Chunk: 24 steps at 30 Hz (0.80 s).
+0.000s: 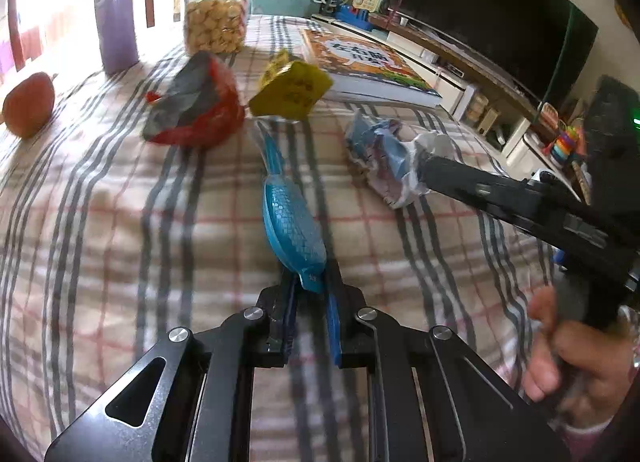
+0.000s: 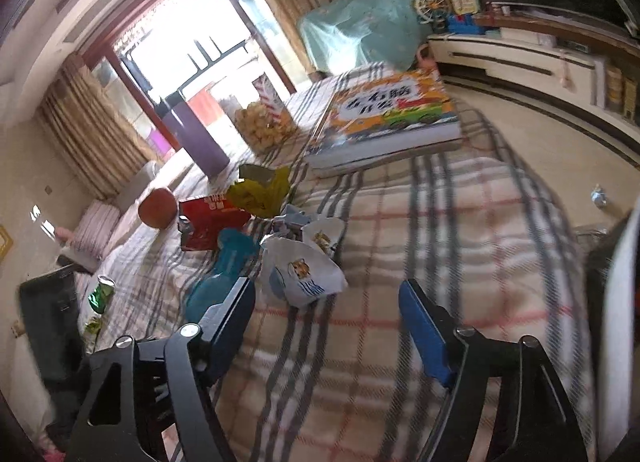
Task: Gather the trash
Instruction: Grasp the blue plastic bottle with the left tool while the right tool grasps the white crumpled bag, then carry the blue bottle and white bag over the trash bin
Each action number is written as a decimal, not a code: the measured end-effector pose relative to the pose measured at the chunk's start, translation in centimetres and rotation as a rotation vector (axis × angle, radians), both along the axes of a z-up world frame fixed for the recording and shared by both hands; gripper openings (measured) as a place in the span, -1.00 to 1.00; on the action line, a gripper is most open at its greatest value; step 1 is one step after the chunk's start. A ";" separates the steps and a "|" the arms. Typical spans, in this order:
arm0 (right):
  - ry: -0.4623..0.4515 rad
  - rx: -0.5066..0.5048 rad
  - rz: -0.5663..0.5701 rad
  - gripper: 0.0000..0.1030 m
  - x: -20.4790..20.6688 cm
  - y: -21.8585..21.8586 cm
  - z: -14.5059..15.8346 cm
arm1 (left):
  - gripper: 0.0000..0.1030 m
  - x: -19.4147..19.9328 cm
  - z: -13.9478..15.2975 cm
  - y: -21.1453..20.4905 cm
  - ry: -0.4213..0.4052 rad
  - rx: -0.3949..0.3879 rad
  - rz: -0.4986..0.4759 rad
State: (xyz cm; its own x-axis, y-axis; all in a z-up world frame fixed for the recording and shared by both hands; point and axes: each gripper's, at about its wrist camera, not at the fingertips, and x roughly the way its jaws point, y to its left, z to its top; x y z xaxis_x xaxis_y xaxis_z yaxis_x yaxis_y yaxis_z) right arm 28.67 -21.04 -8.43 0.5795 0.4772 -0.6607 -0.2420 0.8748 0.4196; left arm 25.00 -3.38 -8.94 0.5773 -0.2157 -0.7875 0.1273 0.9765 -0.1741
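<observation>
The left gripper (image 1: pixel 312 302) has its jaws drawn narrow onto the near end of a blue plastic wrapper (image 1: pixel 290 217), which lies lengthwise on the plaid tablecloth (image 1: pixel 100 221) and stretches straight away from the fingers. Beyond its far tip sit a crumpled yellow wrapper (image 1: pixel 290 91) and, to the left of that, a red and grey snack bag (image 1: pixel 196 109).

The right gripper (image 2: pixel 328 318) stands wide, nothing between its blue pads (image 2: pixel 424 334). A crumpled white paper wrapper with a tiger print (image 2: pixel 300 270) lies just ahead of its fingertips, nearer the left finger than the right and not touched by either. In the left wrist view that same gripper comes in from the right, with the person's hand (image 1: pixel 572 346) round its handle and its dark finger tip overlapping the edge of the crumpled paper.

Farther back on the cloth are an orange picture book (image 2: pixel 388 113), a clear jar of snacks (image 1: pixel 216 5), a purple cup (image 1: pixel 116 9) and an orange fruit (image 1: pixel 28 103).
</observation>
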 end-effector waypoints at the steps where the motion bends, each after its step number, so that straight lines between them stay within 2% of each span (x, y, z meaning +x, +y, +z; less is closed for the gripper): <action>1: 0.004 -0.006 0.005 0.39 0.2 0.3 -0.3 | -0.77 -0.2 0.0 0.2 0.001 -0.003 -0.002; 3: 0.004 -0.024 0.012 0.33 0.8 1.1 -0.6 | -0.77 -0.3 0.0 0.5 0.004 -0.010 -0.007; 4: 0.000 -0.032 0.016 0.20 1.0 1.4 -0.7 | -0.77 -0.4 0.0 0.6 0.004 -0.012 -0.008; 5: -0.001 -0.033 0.022 -0.08 1.1 1.6 -0.7 | -0.77 -0.5 0.1 0.6 0.003 -0.013 -0.006; 8: -0.014 -0.040 0.013 -0.46 0.5 1.4 -0.2 | -0.76 -0.8 0.1 0.8 -0.005 -0.012 0.006; 10: -0.017 -0.032 0.005 -0.49 -0.1 0.9 0.2 | -0.67 -0.7 0.1 0.9 -0.001 -0.019 0.015; 12: -0.024 -0.019 -0.007 -0.51 -0.9 0.3 0.5 | -0.22 -0.6 0.1 1.0 0.000 -0.027 0.028; 16: -0.030 0.014 -0.034 -0.53 -3.0 -1.2 0.9 | 0.13 -0.5 0.4 1.1 -0.022 -0.015 0.059; 22: -0.033 0.054 -0.069 -0.54 -6.1 -2.6 1.2 | 0.13 0.4 -0.2 2.1 -0.028 -0.022 0.114; 23: -0.032 0.058 -0.074 -0.54 -6.6 -2.8 1.2 | 0.05 0.5 -0.2 2.1 -0.030 -0.021 0.119; 24: -0.031 0.062 -0.080 -0.54 -7.0 -2.9 1.1 | -0.15 0.6 -0.1 2.2 -0.037 -0.017 0.123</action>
State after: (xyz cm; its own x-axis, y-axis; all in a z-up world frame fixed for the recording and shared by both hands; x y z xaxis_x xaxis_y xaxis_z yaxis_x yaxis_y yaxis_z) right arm 21.63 -23.96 -7.31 0.6371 0.4680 -0.6124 -0.1866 0.8646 0.4666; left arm 25.63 -1.15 -9.09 0.6286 -0.1545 -0.7622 0.0135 0.9821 -0.1880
